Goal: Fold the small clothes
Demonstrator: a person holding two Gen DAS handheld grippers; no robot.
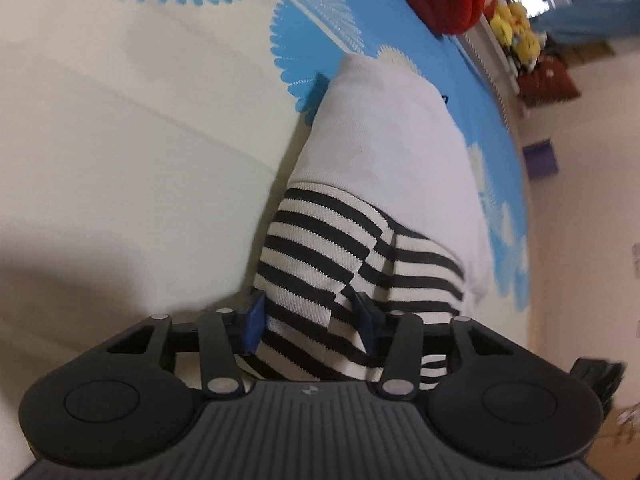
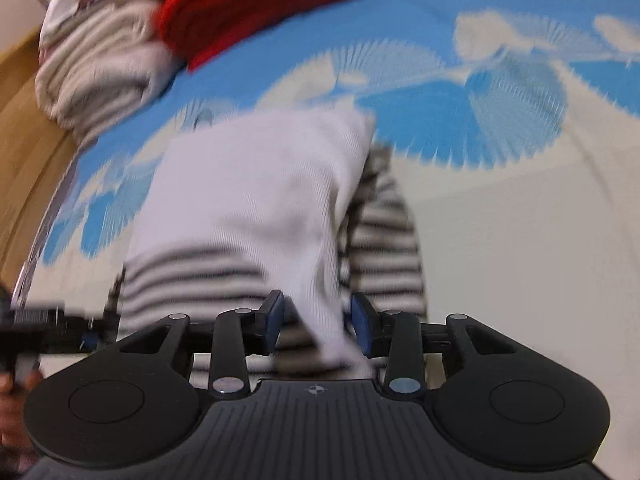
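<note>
Both grippers point steeply down at a small garment lying on a bed.

The left gripper [image 1: 310, 326] stands over the near end of the garment [image 1: 384, 184]. Its 2 blue pads are about half apart, and the black-and-white striped cloth [image 1: 320, 264] lies between them. The left pad seems to touch the edge of the stripes; whether the pads press on the cloth I cannot tell.

The right gripper [image 2: 316, 326] is at the same near end, seen from the other side. Its jaws are also about half open. A tongue of the white cloth [image 2: 256, 184] runs down between the pads, with a small gap on each side, so the cloth looks loose there. This view is blurred. At its left edge the other gripper shows dark, with a part of a hand [image 2: 12, 412] below it.

The garment is folded, white part on top, stripes at the near end and along 1 side. The bed cover [image 1: 120, 140] is cream with blue fan patterns [image 1: 304, 40]. At the far edge lie a red knitted piece [image 2: 256, 0] and a pile of pale folded clothes [image 2: 100, 68]. In the left view, yellow soft toys [image 1: 516, 32] stand beyond the bed, against a pale wall [image 1: 592, 160].
</note>
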